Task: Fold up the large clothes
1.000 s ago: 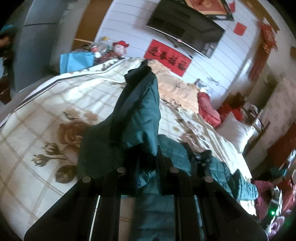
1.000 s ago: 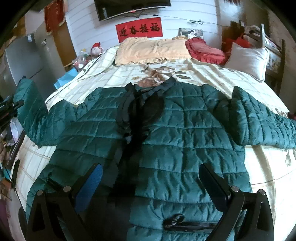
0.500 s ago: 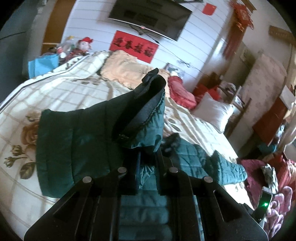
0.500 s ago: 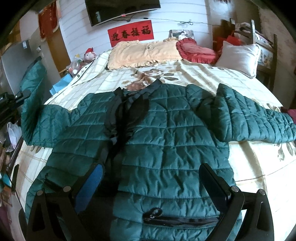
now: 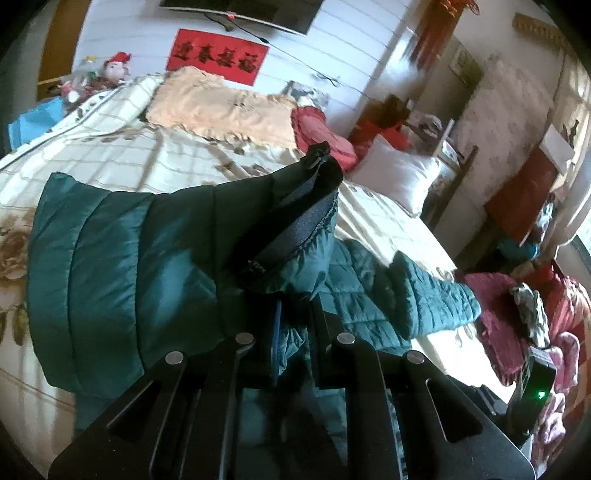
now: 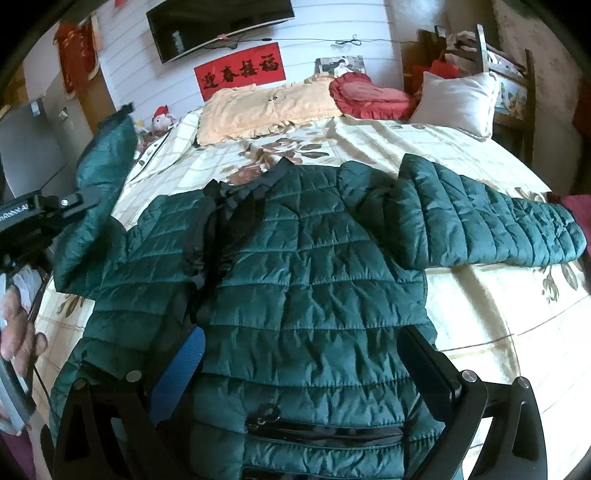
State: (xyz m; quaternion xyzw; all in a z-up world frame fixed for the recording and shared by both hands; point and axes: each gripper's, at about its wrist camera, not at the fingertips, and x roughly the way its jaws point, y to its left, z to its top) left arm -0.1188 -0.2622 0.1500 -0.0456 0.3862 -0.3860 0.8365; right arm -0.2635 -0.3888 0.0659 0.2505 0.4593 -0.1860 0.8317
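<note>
A green quilted jacket (image 6: 314,280) lies face up on the bed (image 6: 491,314), hem near, black collar (image 6: 236,199) far. Its body covers the middle of the bedspread. The right sleeve (image 6: 491,221) lies flat, running out toward the bed's right edge, cuff close to that edge. The left sleeve (image 6: 99,192) is lifted off the bed at the left side, cuff uppermost, hanging in a fold above the shoulder.

The left gripper (image 5: 295,328) has its jaws pressed together, pinching that sleeve near the black-lined cuff (image 5: 306,214); the cloth drapes down to the left of the fingers. In the right wrist view the same gripper shows at the left edge, beside the bed's left side.

The right gripper (image 6: 299,365) hangs over the near hem with its jaws spread wide and nothing between them; the blue pad (image 6: 181,369) is above the front opening, the black finger (image 6: 424,362) above the right hem corner. A black zip pocket (image 6: 325,430) lies just below.

Bare bedspread shows to the right of the jacket under the sleeve, and on the far side up to the cushions: peach (image 6: 266,107), red (image 6: 365,96), white (image 6: 458,103). On the left, only a narrow strip of bed remains beside the body. A TV (image 6: 218,26) and a red banner (image 6: 240,70) are on the far wall.
</note>
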